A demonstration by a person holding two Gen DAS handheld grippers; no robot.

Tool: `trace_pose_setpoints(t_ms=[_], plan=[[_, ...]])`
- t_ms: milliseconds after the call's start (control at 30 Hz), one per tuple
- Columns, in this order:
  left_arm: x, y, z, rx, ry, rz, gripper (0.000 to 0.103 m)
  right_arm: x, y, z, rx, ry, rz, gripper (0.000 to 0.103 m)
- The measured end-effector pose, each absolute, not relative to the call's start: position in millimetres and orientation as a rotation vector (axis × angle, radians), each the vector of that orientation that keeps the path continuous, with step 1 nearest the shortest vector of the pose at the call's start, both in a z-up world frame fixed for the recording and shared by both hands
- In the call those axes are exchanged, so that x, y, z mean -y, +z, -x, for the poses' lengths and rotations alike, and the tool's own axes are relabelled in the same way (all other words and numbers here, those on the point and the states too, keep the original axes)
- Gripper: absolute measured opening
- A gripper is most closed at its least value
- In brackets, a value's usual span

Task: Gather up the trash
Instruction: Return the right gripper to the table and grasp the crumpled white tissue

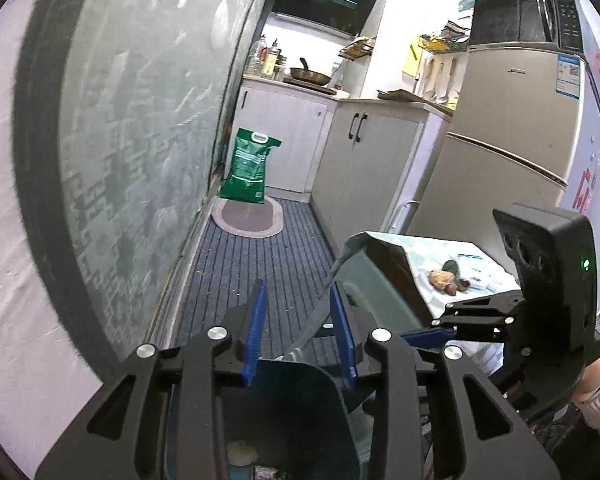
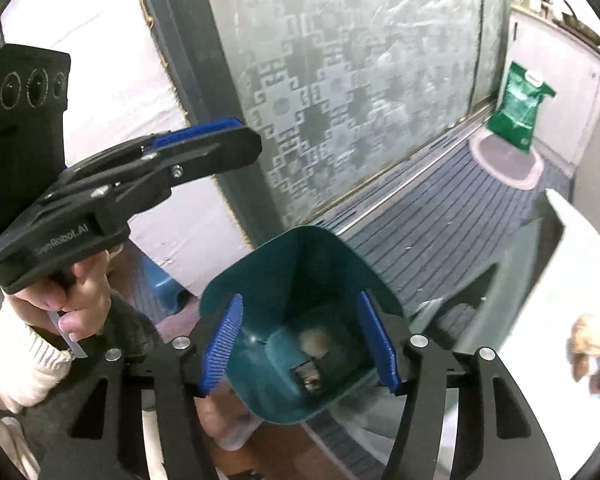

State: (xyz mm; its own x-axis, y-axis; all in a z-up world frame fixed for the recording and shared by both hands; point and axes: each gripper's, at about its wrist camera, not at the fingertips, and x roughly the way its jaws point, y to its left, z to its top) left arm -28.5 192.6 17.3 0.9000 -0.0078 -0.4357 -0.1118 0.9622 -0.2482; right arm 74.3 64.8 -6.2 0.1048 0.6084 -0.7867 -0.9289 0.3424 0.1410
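Note:
A small teal bin stands low beside the table, with a pale wad and a wrapper inside. My right gripper hangs open over the bin's mouth, and its blue pads hold nothing. The left gripper is open and empty too, and the bin's rim shows below it. From the right wrist view the left gripper sits up and left of the bin, clear of it. More trash lies on the white table cloth. It also shows as blurred trash at the right wrist view's edge.
A frosted glass sliding door runs along the left. Striped carpet leads to an oval mat with a green sack on it. Cabinets and a fridge line the right. A blue stool sits near the bin.

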Motion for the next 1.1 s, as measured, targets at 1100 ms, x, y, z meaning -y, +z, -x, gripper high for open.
trace_pose_setpoints(t_ms=[1100], plan=[[0, -14, -104, -0.69, -0.218, 0.112, 0.035, 155, 30, -181, -0.755, 0.696, 0.284, 0.045]])
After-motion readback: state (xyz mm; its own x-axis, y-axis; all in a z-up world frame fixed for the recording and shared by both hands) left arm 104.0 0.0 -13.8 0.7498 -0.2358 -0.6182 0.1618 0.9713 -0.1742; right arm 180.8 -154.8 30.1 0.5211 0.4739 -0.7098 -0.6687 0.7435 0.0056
